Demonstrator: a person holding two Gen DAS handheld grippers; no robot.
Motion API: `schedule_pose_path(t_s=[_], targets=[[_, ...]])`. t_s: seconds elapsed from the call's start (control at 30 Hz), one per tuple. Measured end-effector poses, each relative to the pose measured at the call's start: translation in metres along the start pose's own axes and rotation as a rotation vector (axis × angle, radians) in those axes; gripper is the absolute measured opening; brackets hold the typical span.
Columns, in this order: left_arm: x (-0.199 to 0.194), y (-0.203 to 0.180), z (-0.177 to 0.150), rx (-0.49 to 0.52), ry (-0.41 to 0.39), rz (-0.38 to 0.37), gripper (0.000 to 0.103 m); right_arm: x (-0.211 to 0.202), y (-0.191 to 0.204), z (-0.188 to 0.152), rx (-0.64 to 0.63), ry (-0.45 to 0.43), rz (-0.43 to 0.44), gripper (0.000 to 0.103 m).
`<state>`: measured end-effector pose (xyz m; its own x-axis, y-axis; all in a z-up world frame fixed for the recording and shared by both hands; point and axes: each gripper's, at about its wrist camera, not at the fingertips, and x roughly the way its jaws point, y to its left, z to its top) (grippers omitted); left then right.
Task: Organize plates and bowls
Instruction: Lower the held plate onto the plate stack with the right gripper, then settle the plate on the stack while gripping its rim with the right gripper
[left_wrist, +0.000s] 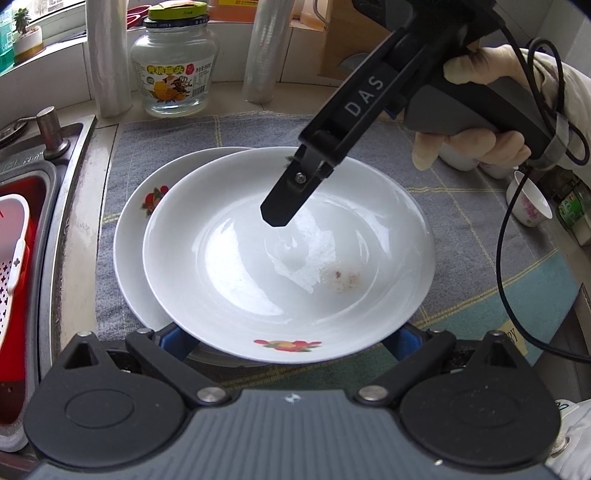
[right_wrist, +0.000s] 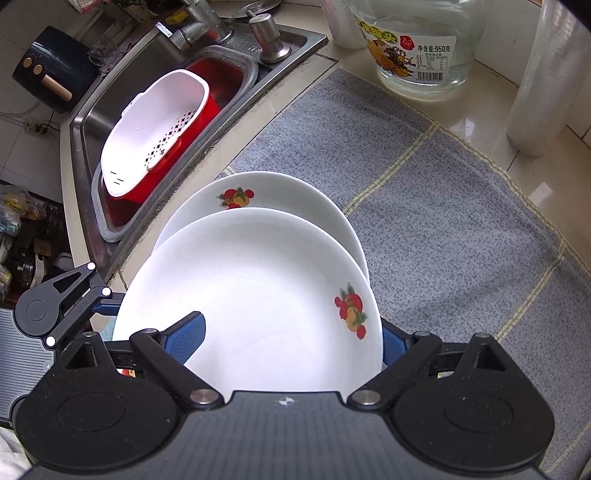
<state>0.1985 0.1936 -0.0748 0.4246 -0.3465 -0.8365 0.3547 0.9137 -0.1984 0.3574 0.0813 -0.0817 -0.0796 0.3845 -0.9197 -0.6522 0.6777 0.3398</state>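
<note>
Both grippers' blue pads flank the near rim of the upper plate (left_wrist: 288, 254): the left gripper (left_wrist: 291, 343) has wide jaws, grip unclear; the right gripper (right_wrist: 291, 332) has spread jaws too, one pad over the rim. Glossy, round and white with fruit prints, it rests off-centre on a second plate (right_wrist: 273, 192). Beyond lies open woven grey mat (right_wrist: 461, 229); the steel sink (right_wrist: 88, 122) edges one side.

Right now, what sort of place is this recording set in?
Most likely a home kitchen counter. A stainless sink with a faucet sits beside a cloth mat holding two stacked plates, with a glass jar near the wall.
</note>
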Motion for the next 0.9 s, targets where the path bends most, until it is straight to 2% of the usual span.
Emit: schedule_pose_path(t_s=[0.6, 0.9], targets=[[-0.0077, -0.0018, 0.0026, -0.023, 0.027, 0.006, 0.1, 0.0014, -0.0038, 0.0042, 0.024, 0.019, 0.018, 0.101], [-0.0078, 0.0004, 0.0028, -0.018, 0.028, 0.074, 0.1, -0.0004, -0.0059, 0.0018, 0.023, 0.018, 0.032, 0.101]])
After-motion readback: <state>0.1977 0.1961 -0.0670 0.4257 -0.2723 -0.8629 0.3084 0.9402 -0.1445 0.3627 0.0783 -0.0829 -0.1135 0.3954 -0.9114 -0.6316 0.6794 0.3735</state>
